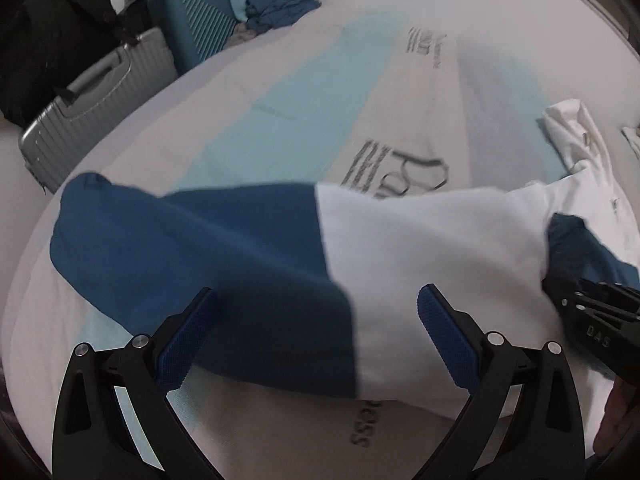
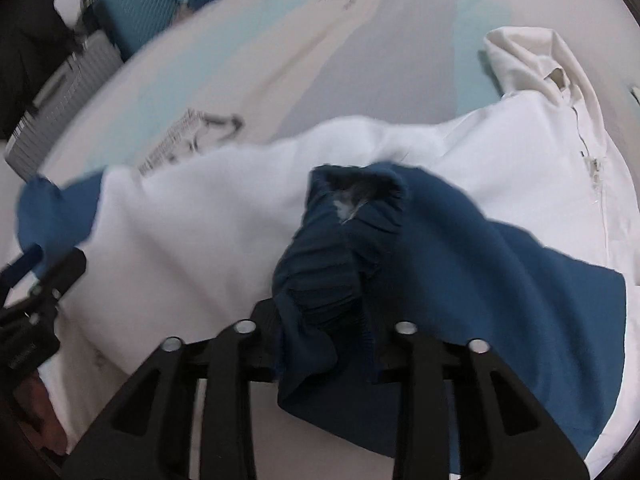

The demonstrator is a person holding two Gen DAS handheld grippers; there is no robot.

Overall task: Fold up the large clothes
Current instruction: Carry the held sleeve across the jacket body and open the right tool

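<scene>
A large white and blue jacket [image 1: 420, 248] lies across the bed. Its left blue sleeve [image 1: 180, 248] stretches to the left in the left wrist view. My left gripper [image 1: 316, 336] is open just above the jacket where blue meets white, its blue pads [image 1: 184, 344] apart and empty. My right gripper [image 2: 324, 320] is shut on the ribbed cuff of the other blue sleeve [image 2: 344, 248], held over the white body [image 2: 200, 220]. The right gripper also shows at the right edge of the left wrist view [image 1: 592, 316].
The bed cover [image 1: 304, 92] has light blue and grey stripes with printed letters. A grey suitcase [image 1: 92, 100] and a teal suitcase [image 1: 196, 20] stand beyond the bed's far left. A blue garment pile [image 1: 280, 8] lies at the back. The jacket's white hood [image 2: 532, 64] lies right.
</scene>
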